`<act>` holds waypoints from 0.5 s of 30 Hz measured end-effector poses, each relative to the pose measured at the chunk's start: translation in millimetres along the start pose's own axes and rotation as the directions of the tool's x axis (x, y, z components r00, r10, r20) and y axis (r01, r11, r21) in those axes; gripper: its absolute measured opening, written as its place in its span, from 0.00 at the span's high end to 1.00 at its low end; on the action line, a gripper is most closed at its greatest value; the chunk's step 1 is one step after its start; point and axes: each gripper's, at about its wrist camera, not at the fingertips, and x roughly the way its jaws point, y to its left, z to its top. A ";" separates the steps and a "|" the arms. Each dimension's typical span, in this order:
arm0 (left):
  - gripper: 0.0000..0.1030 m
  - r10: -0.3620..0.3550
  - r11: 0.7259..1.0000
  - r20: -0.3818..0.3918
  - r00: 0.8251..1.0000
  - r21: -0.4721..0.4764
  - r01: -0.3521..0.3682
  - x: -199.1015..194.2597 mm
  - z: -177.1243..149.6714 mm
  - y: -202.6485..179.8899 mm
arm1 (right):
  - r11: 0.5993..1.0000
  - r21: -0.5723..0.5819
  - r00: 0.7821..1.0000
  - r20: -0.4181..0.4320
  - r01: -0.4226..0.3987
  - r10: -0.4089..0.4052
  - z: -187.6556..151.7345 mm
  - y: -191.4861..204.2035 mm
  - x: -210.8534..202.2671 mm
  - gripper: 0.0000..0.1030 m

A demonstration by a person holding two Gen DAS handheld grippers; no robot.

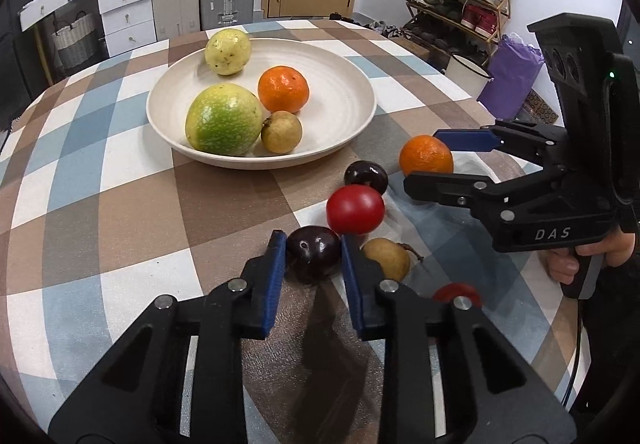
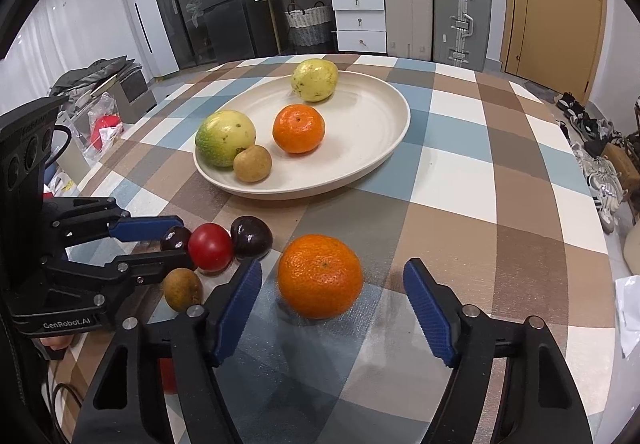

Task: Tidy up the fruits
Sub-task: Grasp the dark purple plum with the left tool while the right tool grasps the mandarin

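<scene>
My left gripper (image 1: pixel 313 244) is shut on a dark plum (image 1: pixel 314 254) that rests on the checked tablecloth; the left gripper (image 2: pixel 184 240) also shows at the left of the right wrist view. An orange (image 2: pixel 320 276) lies between the blue pads of my right gripper (image 2: pixel 334 284), with a gap on each side, so it stands open. Close by lie a red tomato (image 1: pixel 355 209), a second dark plum (image 1: pixel 366 175) and a small brown fruit (image 1: pixel 386 258). The cream plate (image 1: pixel 352 83) holds a green-yellow fruit (image 1: pixel 222 119), a yellow fruit (image 1: pixel 228 51), an orange (image 1: pixel 283 89) and a small brown fruit (image 1: pixel 281 131).
A red object (image 1: pixel 456 292) peeks out behind my left gripper's right finger. The round table's edge (image 2: pixel 592 228) curves off to the right, with shoes on the floor beyond. Suitcases (image 2: pixel 460 15) and white drawers (image 2: pixel 358 19) stand behind the table. A hand (image 1: pixel 576 264) grips the right handle.
</scene>
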 end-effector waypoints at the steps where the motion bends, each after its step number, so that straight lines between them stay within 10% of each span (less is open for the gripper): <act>1: 0.76 -0.002 1.000 0.002 1.000 -0.002 0.002 -0.3 -0.3 0.4 | 1.000 -0.004 1.000 0.000 -0.002 0.002 -0.6 1.3 -0.5 0.33; 15: 0.76 0.016 0.997 0.077 0.997 -0.071 -0.011 -17.2 1.8 14.0 | 1.000 -0.024 1.000 0.000 -0.019 0.019 -2.4 4.3 -2.3 0.59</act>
